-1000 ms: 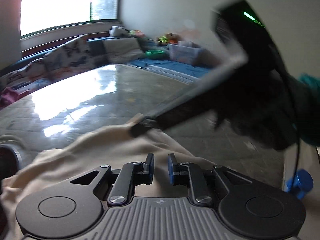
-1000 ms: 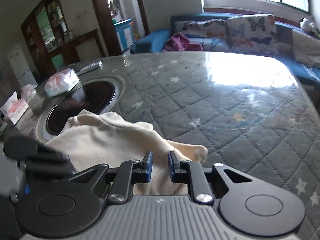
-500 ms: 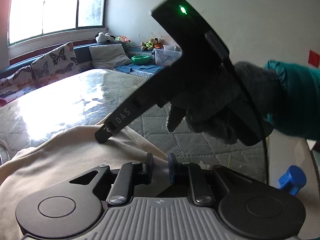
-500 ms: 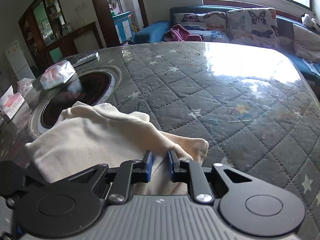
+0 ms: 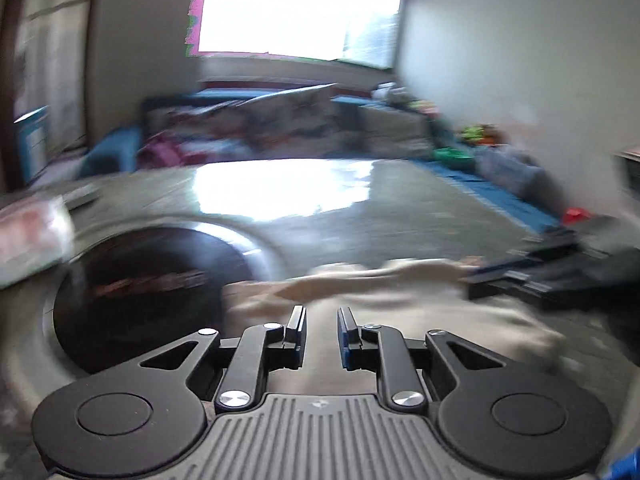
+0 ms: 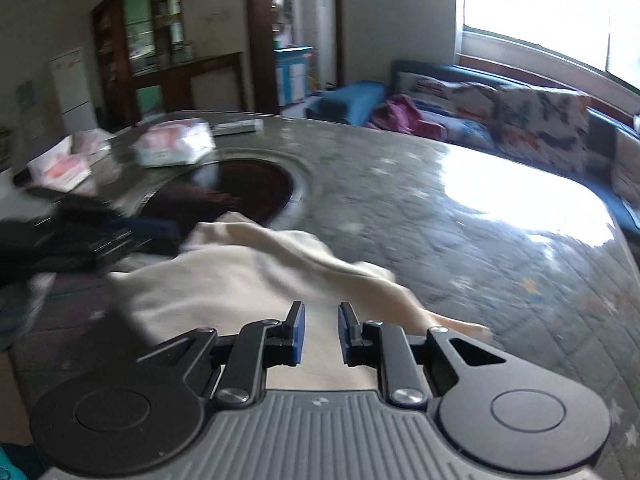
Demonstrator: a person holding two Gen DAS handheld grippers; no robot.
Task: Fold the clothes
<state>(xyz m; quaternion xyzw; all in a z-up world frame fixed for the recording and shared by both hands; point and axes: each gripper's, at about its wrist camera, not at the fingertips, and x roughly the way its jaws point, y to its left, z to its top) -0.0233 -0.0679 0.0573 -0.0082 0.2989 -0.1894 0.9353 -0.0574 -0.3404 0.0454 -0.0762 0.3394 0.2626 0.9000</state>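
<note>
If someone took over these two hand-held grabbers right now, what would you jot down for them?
Left gripper: jaws narrowly parted, nothing pinched, hovering over the cream garment.
Right gripper: same, narrow gap, holding nothing, above the same garment.
The garment lies bunched on the quilted table, one edge lapping the round black inset.
Done: no neat fold visible.
Left: spread it flat, then fold.
</note>
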